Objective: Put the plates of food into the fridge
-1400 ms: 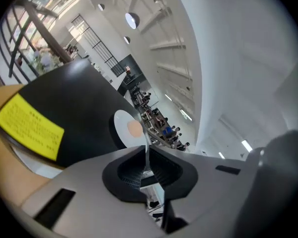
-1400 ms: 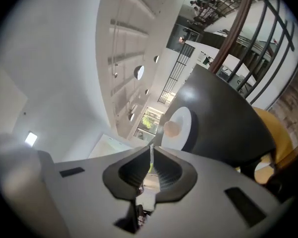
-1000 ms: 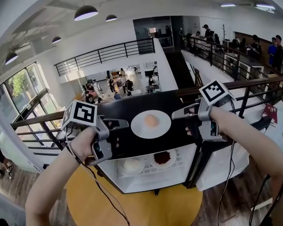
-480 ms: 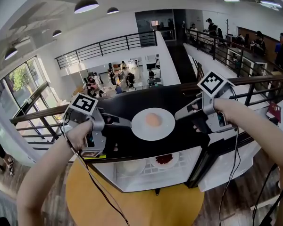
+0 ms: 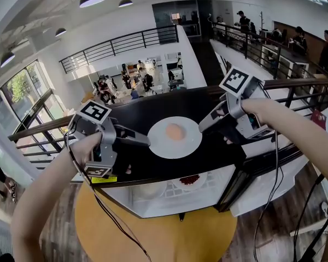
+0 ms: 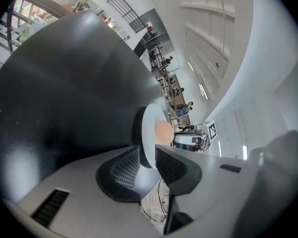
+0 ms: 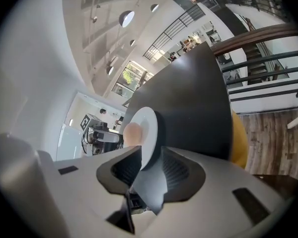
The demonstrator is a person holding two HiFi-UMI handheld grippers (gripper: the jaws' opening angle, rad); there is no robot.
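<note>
Black on top, the fridge (image 5: pixel 132 119) carries a white plate (image 5: pixel 169 147) with a pale orange round of food (image 5: pixel 175 131) at its middle. At the plate's left edge, the left claw (image 5: pixel 144 142) holds its jaws apart, with the rim between them. At the right edge, the right claw (image 5: pixel 204 125) has just been opening and gapes wide around the opposite rim, its pads not pressing.
</note>
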